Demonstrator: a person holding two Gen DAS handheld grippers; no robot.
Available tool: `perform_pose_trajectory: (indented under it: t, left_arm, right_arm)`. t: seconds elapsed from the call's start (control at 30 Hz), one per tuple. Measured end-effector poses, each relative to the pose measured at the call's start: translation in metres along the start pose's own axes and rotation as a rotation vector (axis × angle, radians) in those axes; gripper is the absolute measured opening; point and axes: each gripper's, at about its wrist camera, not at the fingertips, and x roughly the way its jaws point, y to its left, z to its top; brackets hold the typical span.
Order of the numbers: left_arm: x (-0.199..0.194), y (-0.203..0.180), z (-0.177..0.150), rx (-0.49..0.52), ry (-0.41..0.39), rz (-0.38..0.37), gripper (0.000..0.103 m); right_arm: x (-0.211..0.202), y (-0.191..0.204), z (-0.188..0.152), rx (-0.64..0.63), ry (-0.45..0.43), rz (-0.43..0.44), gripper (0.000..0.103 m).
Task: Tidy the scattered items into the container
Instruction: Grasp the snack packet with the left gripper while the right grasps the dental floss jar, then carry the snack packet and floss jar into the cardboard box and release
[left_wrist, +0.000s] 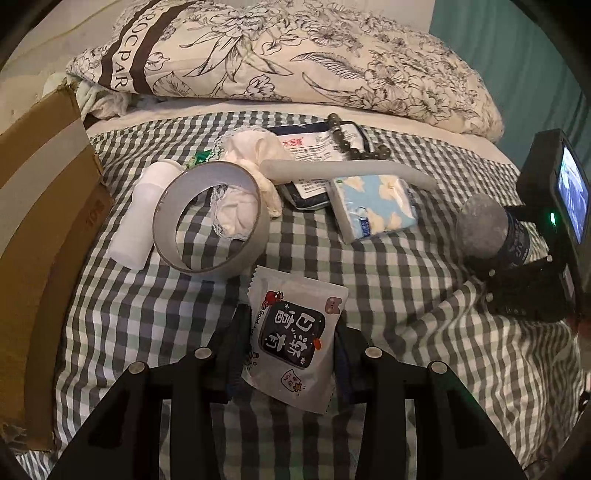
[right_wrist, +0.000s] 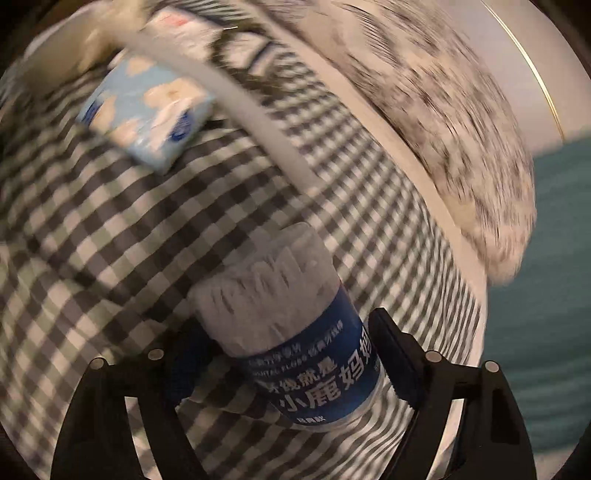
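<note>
The left wrist view shows my left gripper (left_wrist: 291, 354) shut on a white snack packet (left_wrist: 295, 325) with a black label, just above the checked sheet (left_wrist: 369, 314). A cardboard box (left_wrist: 44, 206) stands at the left edge. In the blurred right wrist view, a clear jar of floss picks (right_wrist: 295, 332) with a blue label lies between the jaws of my right gripper (right_wrist: 291, 354). The right pad (right_wrist: 399, 365) is against the jar, and sheet shows between the jar and the left pad, so the jaws are open. The jar (left_wrist: 484, 225) also appears at the right in the left wrist view.
On the sheet lie a tape roll (left_wrist: 210, 221), a white bottle (left_wrist: 144, 214), a lace cloth (left_wrist: 251, 166), a blue tissue pack (left_wrist: 373, 206), a white tube (left_wrist: 343, 171), a bead bracelet (left_wrist: 354, 144) and a printed pouch (left_wrist: 314, 147). A floral quilt (left_wrist: 295, 55) lies behind them.
</note>
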Motion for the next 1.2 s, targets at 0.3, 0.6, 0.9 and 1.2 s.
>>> perform_pose_trajectory:
  t: [0.3,0.6,0.9,1.2]
  left_arm:
    - [-0.043,0.002,-0.004,0.007,-0.069,-0.077,0.041]
    - [-0.094,-0.001,-0.014,0.035,-0.109,-0.091,0.041]
    - [-0.136,0.008,-0.039,0.047,-0.127,-0.096,0.041]
    - [-0.174,0.027,-0.05,0.038,-0.163,-0.095,0.041]
  right_arm:
    - [-0.059,-0.019,-0.041,0.382,-0.045,0.281,0.072]
    - [-0.121,0.01,-0.087,0.652,-0.128,0.529,0.068]
    - [-0.159,0.064,-0.108,0.699,-0.129,0.543,0.067]
    - [-0.229,0.093,-0.11,0.74,-0.22,0.486,0.067]
